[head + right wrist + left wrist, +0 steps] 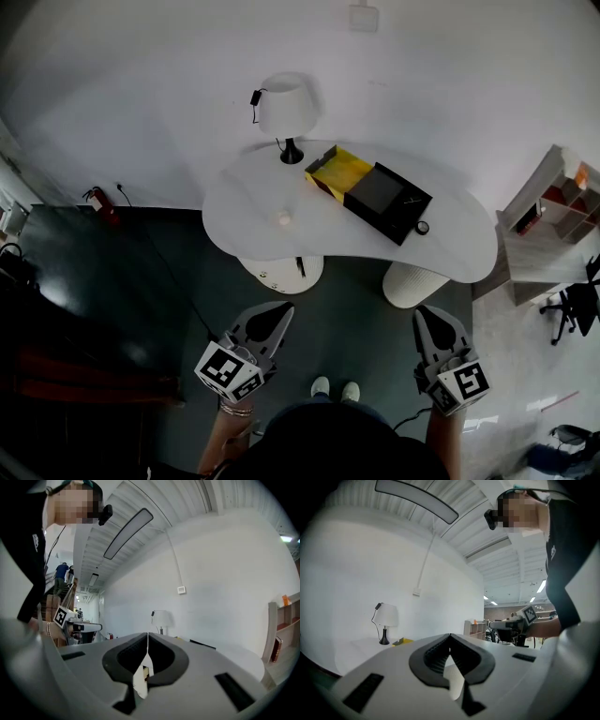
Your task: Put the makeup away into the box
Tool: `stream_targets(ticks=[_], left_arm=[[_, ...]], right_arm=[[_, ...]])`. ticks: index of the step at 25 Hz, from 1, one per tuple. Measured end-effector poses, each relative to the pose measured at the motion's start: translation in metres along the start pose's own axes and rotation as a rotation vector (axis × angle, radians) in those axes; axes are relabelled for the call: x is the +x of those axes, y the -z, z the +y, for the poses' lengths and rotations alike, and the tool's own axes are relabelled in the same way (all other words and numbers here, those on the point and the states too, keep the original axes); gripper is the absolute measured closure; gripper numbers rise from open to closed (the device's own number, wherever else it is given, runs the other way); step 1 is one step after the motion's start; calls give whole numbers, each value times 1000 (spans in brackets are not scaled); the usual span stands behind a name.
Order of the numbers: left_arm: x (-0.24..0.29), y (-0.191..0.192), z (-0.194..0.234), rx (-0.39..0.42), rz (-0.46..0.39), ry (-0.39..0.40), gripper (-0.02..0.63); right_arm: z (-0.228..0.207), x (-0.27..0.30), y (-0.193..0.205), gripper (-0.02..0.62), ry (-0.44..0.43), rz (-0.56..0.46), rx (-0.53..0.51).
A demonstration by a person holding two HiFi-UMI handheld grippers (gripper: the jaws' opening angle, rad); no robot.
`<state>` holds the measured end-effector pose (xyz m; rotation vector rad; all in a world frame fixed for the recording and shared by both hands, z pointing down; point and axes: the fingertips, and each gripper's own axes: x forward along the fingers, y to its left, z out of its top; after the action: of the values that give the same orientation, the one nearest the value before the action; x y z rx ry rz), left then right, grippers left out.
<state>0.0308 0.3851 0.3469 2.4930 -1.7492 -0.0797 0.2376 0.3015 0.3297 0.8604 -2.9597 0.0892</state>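
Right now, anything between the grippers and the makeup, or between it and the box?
Nothing visible. The left gripper and the right gripper, both shut and empty, hang short of the table, only floor between. The small pale item lies left of the black box, bare tabletop between them; the lamp stands off that line.

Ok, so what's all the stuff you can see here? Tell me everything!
table: 1, white, middle, by the wall
lamp: 1, white shade, black base, back of table
yellow box: 1, yellow, on table beside lamp
black box: 1, black, on table next to yellow box
round thing: 1, dark, on table by black box
pale thing: 1, cream, left part of table
fire extinguisher: 1, red, left, by wall
shelf: 1, pale, far right
chair: 1, black, right
shoes: 2, white, bottom middle
left gripper: 1, grey, shut, empty
right gripper: 1, grey, shut, empty
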Motion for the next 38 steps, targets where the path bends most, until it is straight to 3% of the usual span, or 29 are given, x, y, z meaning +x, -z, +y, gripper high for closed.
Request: stream_targets(ticks=[4, 13, 16, 29, 38], left_arm=[[-7, 2, 13, 0, 0, 8, 589], [-26, 21, 44, -93, 28, -52, 589], [-24, 21, 53, -102, 30, -60, 589], [20, 18, 97, -78, 54, -70, 589], [59, 14, 132, -72, 71, -146, 589]], right_arm=[[11, 5, 7, 575, 6, 20, -8], [27, 27, 21, 575, 10, 61, 3], [22, 34, 25, 575, -9, 94, -11], [-12, 97, 7, 575, -75, 41, 64], [-44, 147, -4, 575, -162, 45, 45]])
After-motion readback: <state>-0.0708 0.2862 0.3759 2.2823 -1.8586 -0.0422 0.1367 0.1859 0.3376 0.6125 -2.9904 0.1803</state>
